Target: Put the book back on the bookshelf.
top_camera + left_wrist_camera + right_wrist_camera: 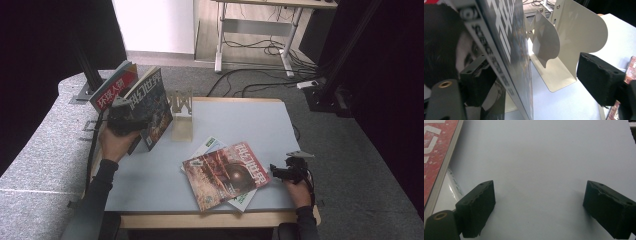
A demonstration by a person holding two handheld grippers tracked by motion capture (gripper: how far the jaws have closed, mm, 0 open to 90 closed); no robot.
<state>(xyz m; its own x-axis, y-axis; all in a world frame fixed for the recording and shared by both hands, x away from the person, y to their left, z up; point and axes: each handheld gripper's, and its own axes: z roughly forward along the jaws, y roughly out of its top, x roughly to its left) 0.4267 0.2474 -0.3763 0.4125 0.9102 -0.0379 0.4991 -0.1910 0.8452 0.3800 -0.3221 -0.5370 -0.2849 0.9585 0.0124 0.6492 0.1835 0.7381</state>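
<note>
Blocking L gripper: upright mag; bookend just beside.

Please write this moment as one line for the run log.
left gripper: open, dark magazine upright between fingers | right gripper: open, empty | red magazine: flat on table

From above our side we look forward and down over the whole counter. Our left tongs' camera sits close against the standing magazine; the right's skims bare counter beside the red magazine.
</note>
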